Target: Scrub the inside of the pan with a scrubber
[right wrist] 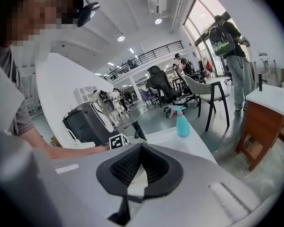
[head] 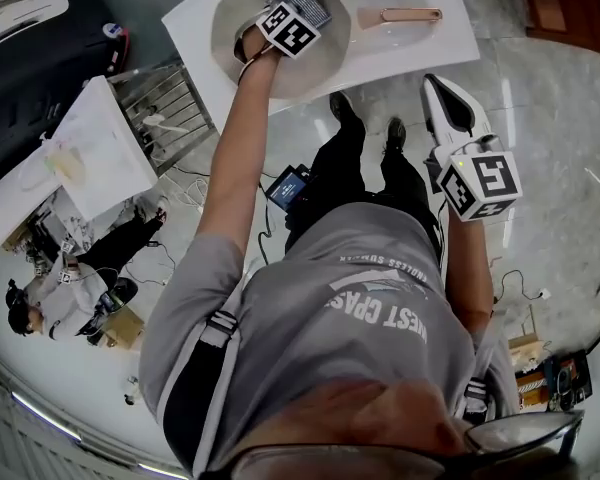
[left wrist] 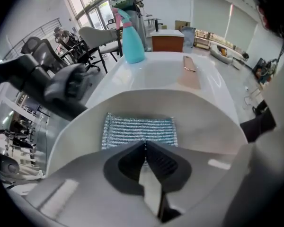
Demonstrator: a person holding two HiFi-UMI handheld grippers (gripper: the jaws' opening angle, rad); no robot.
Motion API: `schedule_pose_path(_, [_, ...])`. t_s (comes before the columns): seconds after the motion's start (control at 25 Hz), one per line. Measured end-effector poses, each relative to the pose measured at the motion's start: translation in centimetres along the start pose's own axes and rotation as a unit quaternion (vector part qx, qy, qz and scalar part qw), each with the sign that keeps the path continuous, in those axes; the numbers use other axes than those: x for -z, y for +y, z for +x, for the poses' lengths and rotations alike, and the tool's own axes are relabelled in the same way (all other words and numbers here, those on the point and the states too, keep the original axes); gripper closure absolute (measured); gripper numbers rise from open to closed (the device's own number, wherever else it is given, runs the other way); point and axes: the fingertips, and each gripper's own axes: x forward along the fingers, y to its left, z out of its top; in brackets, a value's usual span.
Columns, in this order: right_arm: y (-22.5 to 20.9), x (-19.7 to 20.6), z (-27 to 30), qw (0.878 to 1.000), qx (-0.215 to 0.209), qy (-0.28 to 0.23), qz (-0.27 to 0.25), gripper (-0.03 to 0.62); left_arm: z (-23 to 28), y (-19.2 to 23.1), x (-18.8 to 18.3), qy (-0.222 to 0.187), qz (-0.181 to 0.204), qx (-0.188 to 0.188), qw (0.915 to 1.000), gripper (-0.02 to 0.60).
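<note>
Left gripper [left wrist: 145,143] pinching scrubber [left wrist: 138,129] inside pan [left wrist: 203,112], right gripper [right wrist: 141,147] pressed together, empty, blue spray bottle [left wrist: 132,44] behind pan, missing from head view

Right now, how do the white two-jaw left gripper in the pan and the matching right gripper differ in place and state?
The left gripper reaches down into the round cream pan on the white table; the right gripper is held off the table, above the floor. The left gripper's jaws pinch the near edge of the silvery striped scrubber; the right gripper's jaws are shut on nothing. Both carry a marker cube.
</note>
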Motion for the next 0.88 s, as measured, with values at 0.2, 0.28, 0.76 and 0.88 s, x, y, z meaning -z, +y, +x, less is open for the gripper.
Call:
schedule_pose_path(0.2, [-0.5, 0.1, -0.9, 1.000, 0.006, -0.005, 0.003, 0.592, 0.8, -5.5, -0.9, -0.006, 0.005, 0.047, 0.9988, 0.574])
schedule_pose_path(0.28, [-0.4, 0.2, -1.0, 1.000, 0.003, -0.006, 0.001, 0.592, 0.4, -7.1, 0.0, -0.001, 0.006, 0.055, 0.9985, 0.574])
schedule_pose_path(0.76, [4.7, -1.3, -0.6, 0.996, -0.073, -0.003, -0.053, 0.592, -9.2, -8.1, 6.0, -0.036, -0.057, -0.013, 0.9976, 0.575])
schedule_pose_path(0.88, [6.3, -1.4, -1.0, 0.994, -0.088, 0.000, -0.066, 0.592, -12.8, -7.4, 7.2, -0.055, -0.087, -0.041, 0.9939, 0.575])
